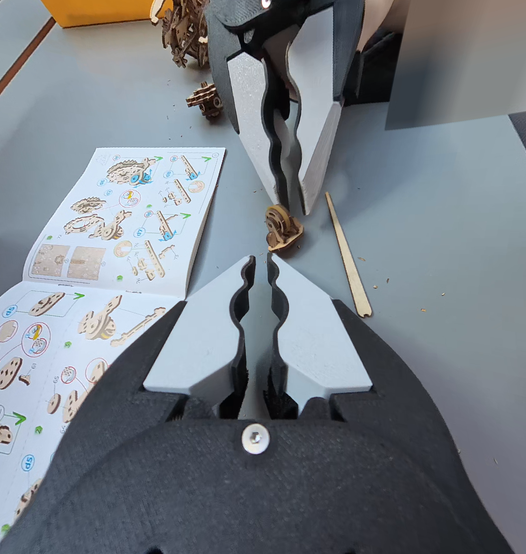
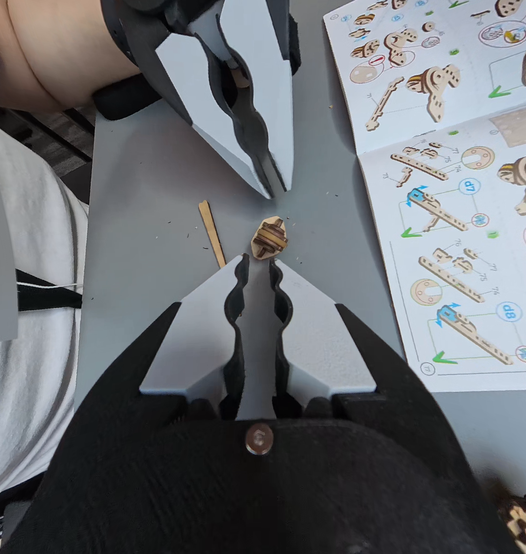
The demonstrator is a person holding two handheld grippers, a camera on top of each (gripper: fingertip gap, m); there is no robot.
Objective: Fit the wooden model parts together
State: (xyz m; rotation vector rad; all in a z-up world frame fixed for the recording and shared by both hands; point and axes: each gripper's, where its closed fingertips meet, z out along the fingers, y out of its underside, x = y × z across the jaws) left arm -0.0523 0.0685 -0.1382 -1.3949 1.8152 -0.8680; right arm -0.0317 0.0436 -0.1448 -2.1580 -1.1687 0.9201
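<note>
Both grippers are hovering low over a grey table (image 1: 420,209), pointing at each other with a small wooden sub-assembly (image 1: 282,230) lying on the surface between their tips. An open instruction booklet (image 1: 129,215) is lying flat beside them, a thin wooden stick (image 1: 347,257) is resting on the other side of the part, and tiny wood crumbs are scattered around. Further wooden model pieces (image 1: 206,100) are sitting farther back near a yellow box (image 1: 99,12).

The left gripper (image 1: 261,260) is showing only a narrow slit between its fingertips, holding nothing, just short of the part. The right gripper (image 2: 258,260) is standing a little wider apart, also empty, its tips just beside the sub-assembly (image 2: 269,238); whether they are touching it cannot be told.
</note>
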